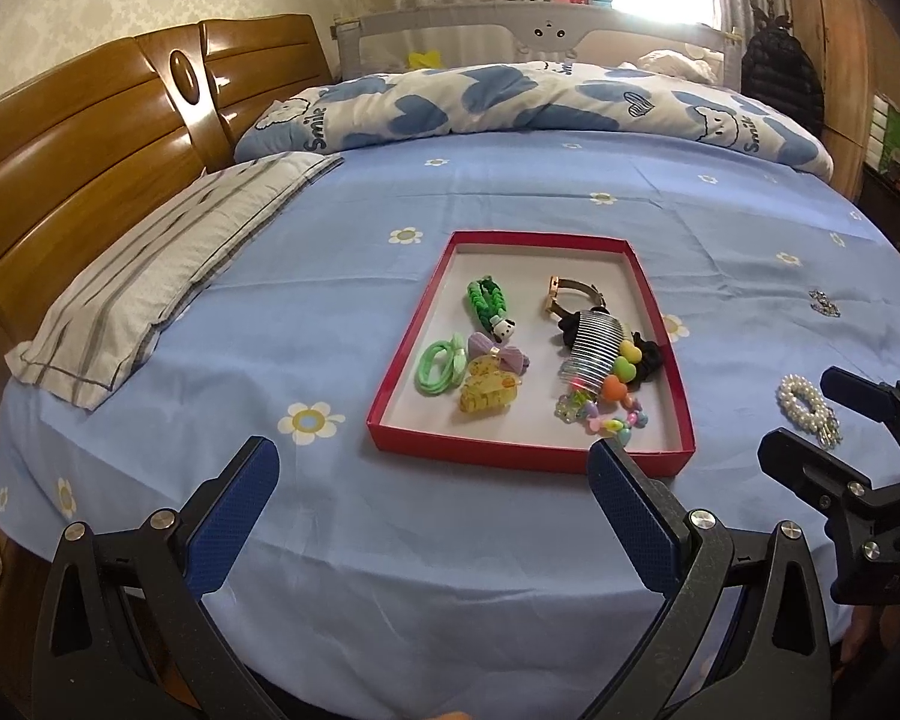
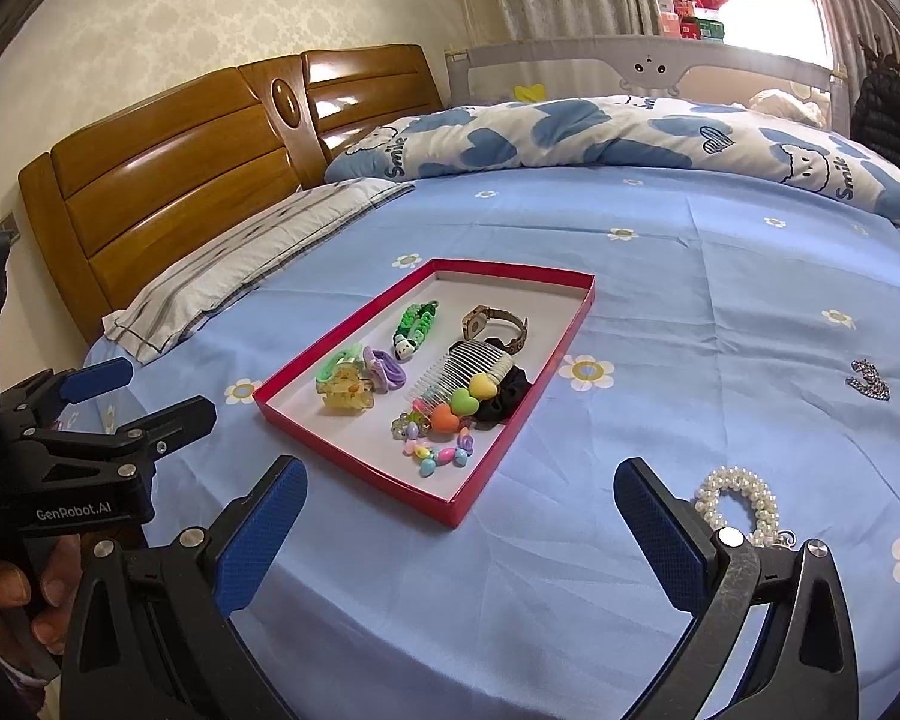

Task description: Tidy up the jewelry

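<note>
Pearl beads catch the window light as we hold both tools above the bed (image 2: 660, 312), each with its jaws spread wide and holding nothing. Our right gripper (image 2: 459, 516) hangs just short of the pearl bracelet (image 2: 741, 507), which lies on the blue sheet beside and slightly beyond its right-hand jaw, partly hidden behind it. Ahead of the jaws and a little left sits the red tray (image 2: 576, 324), already carrying hair ties, clips, a comb, a watch and coloured beads. Our left gripper (image 1: 432, 483) waits just before the tray's near edge (image 1: 510, 459), the bracelet (image 1: 801, 405) well off to the right of its jaws. A small sparkly piece (image 2: 870, 381) lies farther out on the sheet, beyond and right of the right jaws.

We judge the bracelet light, limp and rather slippery: round beads on a stretchy loop, with a dangling charm. Pinching across one side of the ring, beads seated between the pads, looks safest; a shallow grip may let them roll out.
</note>
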`<state>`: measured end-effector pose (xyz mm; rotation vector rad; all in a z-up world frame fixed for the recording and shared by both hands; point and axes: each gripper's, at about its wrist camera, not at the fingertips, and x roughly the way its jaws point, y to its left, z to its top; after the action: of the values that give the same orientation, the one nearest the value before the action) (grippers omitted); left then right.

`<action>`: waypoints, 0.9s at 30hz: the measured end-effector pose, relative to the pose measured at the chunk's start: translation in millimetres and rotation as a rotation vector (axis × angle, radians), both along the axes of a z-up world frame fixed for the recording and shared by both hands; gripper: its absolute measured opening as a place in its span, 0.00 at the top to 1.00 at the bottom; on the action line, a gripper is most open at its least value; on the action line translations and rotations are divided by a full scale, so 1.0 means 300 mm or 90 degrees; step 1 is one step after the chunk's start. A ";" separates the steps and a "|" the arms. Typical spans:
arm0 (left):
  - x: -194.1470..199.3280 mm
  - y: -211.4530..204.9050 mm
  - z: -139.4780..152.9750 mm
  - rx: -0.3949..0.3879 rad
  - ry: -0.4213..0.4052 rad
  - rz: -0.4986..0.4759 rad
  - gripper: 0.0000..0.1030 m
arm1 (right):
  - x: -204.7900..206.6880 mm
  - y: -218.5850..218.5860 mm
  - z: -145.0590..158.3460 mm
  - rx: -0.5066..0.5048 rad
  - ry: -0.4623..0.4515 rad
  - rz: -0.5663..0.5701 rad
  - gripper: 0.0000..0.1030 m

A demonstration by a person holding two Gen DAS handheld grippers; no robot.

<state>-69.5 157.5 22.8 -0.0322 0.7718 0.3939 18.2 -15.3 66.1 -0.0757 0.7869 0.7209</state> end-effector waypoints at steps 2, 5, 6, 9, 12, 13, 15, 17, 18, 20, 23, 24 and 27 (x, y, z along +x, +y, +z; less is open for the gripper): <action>-0.003 0.003 0.001 -0.003 -0.002 0.002 0.00 | 0.000 0.000 0.000 0.000 -0.001 0.000 0.00; -0.006 0.011 0.004 -0.005 -0.003 0.005 0.00 | 0.000 -0.001 0.000 0.001 -0.001 0.000 0.00; -0.006 0.013 0.005 -0.006 -0.004 0.007 0.00 | 0.000 -0.001 0.000 0.000 0.000 0.000 0.00; -0.004 0.019 0.002 -0.012 -0.002 0.008 0.00 | 0.002 -0.002 -0.001 0.001 0.000 0.000 0.00; -0.003 0.019 -0.002 -0.012 0.000 0.009 0.00 | 0.000 -0.002 -0.001 -0.001 0.000 -0.001 0.00; -0.003 0.019 -0.003 -0.012 0.000 0.009 0.00 | 0.001 -0.002 0.000 0.000 0.001 -0.001 0.00; -0.004 0.019 -0.003 -0.012 0.000 0.009 0.00 | 0.001 -0.002 -0.001 -0.001 0.001 -0.001 0.00; -0.003 0.019 -0.004 -0.013 -0.001 0.009 0.00 | 0.001 -0.002 0.000 -0.001 0.001 -0.001 0.00; -0.003 0.019 -0.006 -0.014 -0.001 0.009 0.00 | 0.002 -0.003 -0.001 -0.001 0.003 -0.002 0.00; -0.005 0.017 -0.006 -0.013 0.000 0.009 0.00 | 0.001 -0.005 0.000 -0.001 0.003 -0.003 0.00; -0.005 0.016 -0.008 -0.012 0.002 0.008 0.00 | 0.003 -0.004 0.000 -0.001 0.004 -0.002 0.00; -0.005 0.015 -0.008 -0.013 0.003 0.008 0.00 | 0.003 -0.004 0.000 0.000 0.004 -0.002 0.00; -0.005 0.015 -0.010 -0.013 0.002 0.009 0.00 | 0.003 -0.005 0.000 0.000 0.003 -0.002 0.00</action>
<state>-70.9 161.9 20.0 -0.0556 0.7794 0.4002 19.1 -16.8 66.1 -0.0732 0.7922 0.7179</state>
